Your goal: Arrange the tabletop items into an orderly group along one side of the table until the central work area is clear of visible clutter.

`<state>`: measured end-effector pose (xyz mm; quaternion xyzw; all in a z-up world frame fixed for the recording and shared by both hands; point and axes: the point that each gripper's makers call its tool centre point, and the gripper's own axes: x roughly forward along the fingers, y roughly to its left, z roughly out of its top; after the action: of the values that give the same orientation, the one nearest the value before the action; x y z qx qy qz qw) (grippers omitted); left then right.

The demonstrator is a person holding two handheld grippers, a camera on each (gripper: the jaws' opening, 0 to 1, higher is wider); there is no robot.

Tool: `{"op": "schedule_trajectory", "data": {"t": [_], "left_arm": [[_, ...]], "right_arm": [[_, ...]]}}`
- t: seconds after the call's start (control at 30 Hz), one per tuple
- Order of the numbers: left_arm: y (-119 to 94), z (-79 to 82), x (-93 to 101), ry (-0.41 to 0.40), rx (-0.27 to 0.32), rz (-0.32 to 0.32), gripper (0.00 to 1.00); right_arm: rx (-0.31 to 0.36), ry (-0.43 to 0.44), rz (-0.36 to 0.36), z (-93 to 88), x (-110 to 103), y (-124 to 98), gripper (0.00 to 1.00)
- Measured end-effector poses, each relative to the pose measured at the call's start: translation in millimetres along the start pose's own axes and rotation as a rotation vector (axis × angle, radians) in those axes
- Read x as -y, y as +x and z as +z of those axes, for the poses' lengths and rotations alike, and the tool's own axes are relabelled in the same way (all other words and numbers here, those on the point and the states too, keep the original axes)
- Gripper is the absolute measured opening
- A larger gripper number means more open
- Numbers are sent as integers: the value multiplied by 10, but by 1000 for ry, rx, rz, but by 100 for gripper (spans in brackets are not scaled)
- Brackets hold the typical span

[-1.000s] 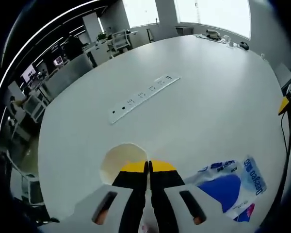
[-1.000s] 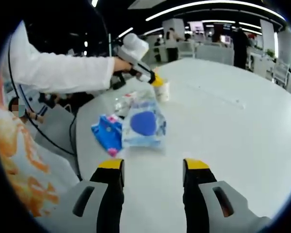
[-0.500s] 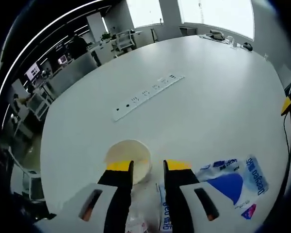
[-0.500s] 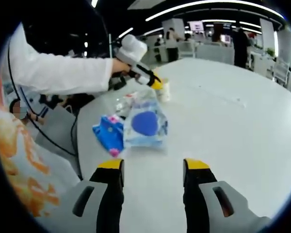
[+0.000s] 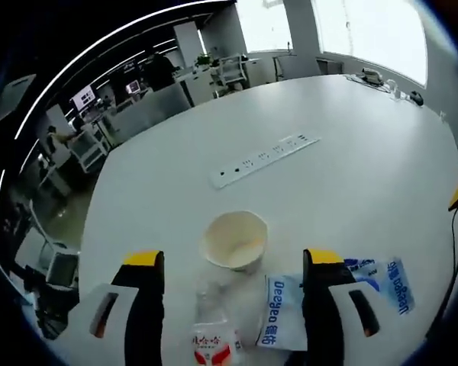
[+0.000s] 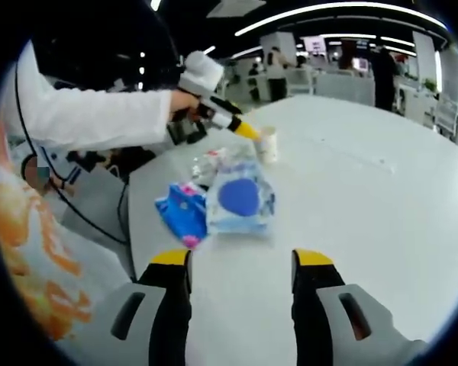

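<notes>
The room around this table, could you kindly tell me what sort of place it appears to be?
Probably an open-plan office or meeting area. The large white table has a built-in power socket strip, desks with monitors and chairs stand behind, and long ceiling light strips run overhead.

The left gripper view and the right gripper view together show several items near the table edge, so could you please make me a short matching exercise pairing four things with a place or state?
Things:
1. paper cup
2. power strip
3. white and blue packet
4. left claw

Descriptions:
A. long and white, lying flat on the table beyond the cup
B. open, jaws wide apart either side of the cup
C. upright and empty
D. lying flat beside a smaller blue and pink packet

Pairs: 1-C, 2-A, 3-D, 4-B
</notes>
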<state>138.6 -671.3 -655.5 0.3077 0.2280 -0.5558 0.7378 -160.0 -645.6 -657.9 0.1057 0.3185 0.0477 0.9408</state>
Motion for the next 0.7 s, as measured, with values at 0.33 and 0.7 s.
{"op": "schedule_trajectory", "data": {"t": [0.33, 0.7], "left_arm": [[-345, -180, -82, -49, 1, 42, 76], [-669, -419, -177, -78, -15, 82, 75]], "right_arm": [[25, 0, -10, -12, -48, -95, 52], [49, 15, -32, -18, 17, -200, 53]]}}
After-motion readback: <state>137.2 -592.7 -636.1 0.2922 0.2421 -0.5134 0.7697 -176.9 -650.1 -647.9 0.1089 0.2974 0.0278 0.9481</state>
